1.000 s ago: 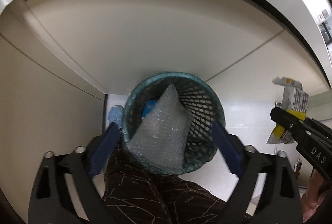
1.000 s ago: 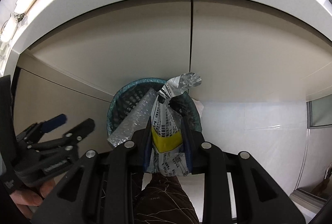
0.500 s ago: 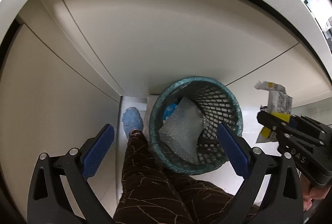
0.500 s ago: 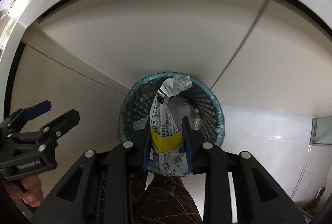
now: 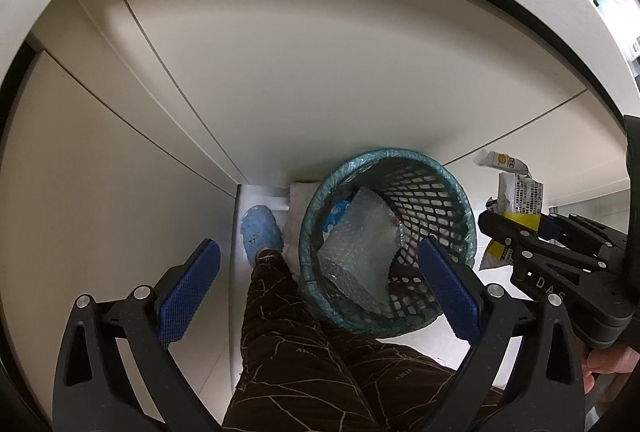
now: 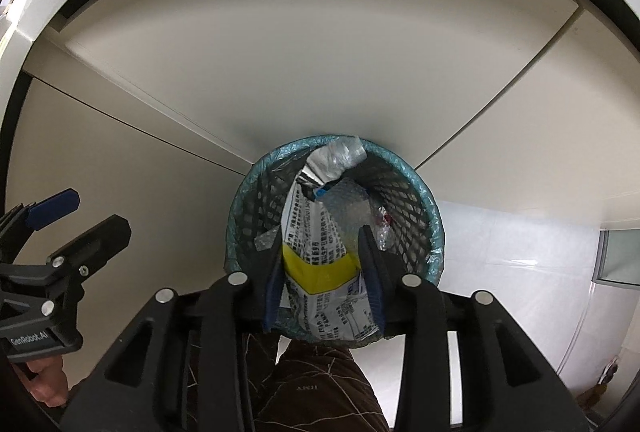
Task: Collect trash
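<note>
Inside the bin (image 5: 452, 188) lies bubble wrap (image 5: 360, 244); above it, the right gripper's (image 6: 324, 268) opening jaws flank a wrapper (image 6: 316, 232); left gripper (image 5: 316, 296) gapes empty.

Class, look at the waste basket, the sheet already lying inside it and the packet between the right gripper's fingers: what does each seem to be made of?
Waste basket: likely dark moulded plastic, an open lattice; a thin teal film liner folds over its rim.
Sheet: clear bubble wrap, with rows of small glossy blisters.
Packet: probably foil-lined plastic film, crinkled, printed white and yellow, silvery at its torn top. It sits between the opening jaws of the right gripper.
</note>
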The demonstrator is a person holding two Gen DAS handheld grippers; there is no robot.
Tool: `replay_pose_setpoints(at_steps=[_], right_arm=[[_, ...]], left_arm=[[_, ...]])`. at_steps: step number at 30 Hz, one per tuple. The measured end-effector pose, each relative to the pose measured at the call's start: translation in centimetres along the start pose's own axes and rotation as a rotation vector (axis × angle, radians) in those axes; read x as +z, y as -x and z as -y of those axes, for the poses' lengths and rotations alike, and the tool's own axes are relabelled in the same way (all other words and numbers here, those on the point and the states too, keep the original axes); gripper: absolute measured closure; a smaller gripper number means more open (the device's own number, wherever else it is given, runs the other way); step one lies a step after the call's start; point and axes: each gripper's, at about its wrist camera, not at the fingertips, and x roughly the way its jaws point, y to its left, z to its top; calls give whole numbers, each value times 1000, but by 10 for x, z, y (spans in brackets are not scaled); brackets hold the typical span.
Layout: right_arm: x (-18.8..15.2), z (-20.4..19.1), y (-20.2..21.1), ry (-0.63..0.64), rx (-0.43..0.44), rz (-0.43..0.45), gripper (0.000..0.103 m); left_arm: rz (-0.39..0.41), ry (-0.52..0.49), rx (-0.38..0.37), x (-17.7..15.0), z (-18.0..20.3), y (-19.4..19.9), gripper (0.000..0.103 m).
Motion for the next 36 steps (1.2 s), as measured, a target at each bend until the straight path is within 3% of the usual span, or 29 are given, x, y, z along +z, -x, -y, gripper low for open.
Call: replay_pose_setpoints(at_steps=[9,21,25,30,36], right_arm=[[-1,-5,-8,-13,-16,-6,47],[-5,1,13,-37,-35,47,18],[-3,11,39,-55,-45,86,8],[2,19,88,-84,-65,143,8],[6,22,179,-124,-87,215,8]], left_arm=[[-27,2,-4,0,0,-9,6],[-9,-18,-5,-1,7,-7,6],[16,-11,-23,3,10,4,6],[59,-34,-9,11,21,42,6],[101,-68,26,21,37,112,6]])
